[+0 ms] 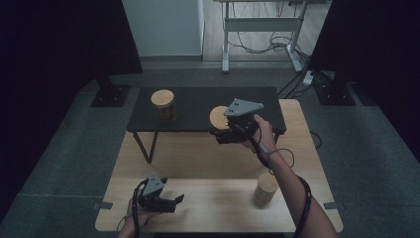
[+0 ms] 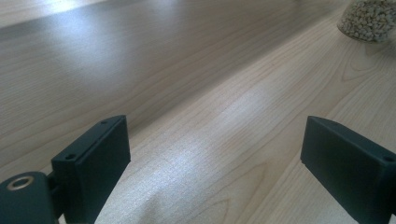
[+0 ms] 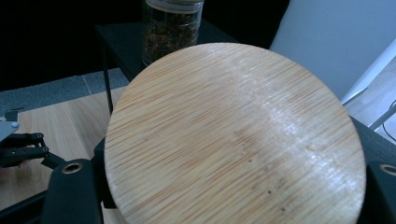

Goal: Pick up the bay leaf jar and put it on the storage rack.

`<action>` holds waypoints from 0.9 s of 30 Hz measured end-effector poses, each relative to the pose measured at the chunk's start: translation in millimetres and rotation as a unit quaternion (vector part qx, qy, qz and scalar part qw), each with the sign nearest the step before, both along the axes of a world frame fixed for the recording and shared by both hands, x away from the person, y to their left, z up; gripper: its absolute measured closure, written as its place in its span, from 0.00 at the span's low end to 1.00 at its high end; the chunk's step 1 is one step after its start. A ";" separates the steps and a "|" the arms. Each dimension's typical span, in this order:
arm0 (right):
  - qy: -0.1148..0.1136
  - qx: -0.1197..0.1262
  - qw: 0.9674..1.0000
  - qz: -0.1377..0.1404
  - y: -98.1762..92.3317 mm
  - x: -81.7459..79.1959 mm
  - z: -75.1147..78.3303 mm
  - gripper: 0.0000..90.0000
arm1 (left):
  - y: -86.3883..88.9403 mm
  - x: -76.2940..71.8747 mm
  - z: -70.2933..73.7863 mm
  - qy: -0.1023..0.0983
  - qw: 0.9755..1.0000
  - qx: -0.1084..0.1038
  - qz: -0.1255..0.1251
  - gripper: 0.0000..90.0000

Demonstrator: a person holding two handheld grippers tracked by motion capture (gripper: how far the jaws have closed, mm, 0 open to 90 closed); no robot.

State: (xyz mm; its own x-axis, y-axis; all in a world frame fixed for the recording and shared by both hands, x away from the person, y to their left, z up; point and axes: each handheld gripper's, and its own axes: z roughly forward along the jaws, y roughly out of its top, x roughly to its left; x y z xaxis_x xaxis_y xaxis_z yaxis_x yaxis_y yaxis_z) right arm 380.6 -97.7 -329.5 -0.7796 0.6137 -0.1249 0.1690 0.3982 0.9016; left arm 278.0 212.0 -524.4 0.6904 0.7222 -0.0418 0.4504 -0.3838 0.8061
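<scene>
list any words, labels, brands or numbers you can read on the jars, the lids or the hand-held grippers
None: no text can be read in any view.
The wooden lid held in the right hand-held gripper shows plain grain.
The jar on the black shelf and the jar on the wooden table show no labels.
The left hand-held gripper bears no marking.

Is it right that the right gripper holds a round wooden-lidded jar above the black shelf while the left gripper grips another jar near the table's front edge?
Not quite. The left gripper grips nothing: the left gripper view shows its jaws wide apart over the bare light wooden table. The rest holds: the right gripper is shut on the round wooden-lidded jar at the black shelf.
</scene>
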 end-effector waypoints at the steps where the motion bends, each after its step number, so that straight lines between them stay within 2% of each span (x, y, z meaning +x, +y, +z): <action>1: 0.000 0.001 1.000 0.000 -0.1 1.3 0.0 0.28 | 0.3 0.0 0.1 0.000 1.000 0.000 0.001 0.09; 5: -0.004 0.001 1.000 0.005 -0.7 6.7 -1.4 0.28 | 1.2 -0.2 0.6 -0.001 1.000 0.001 0.004 0.09; 14: -0.004 -0.005 1.000 -0.004 -1.3 19.5 -2.0 0.28 | 1.5 -0.3 0.5 -0.002 1.000 0.004 0.003 0.09; 27: -0.008 0.005 1.000 -0.017 -2.8 33.3 0.7 0.28 | 4.4 -0.8 2.2 -0.004 1.000 0.001 0.005 0.09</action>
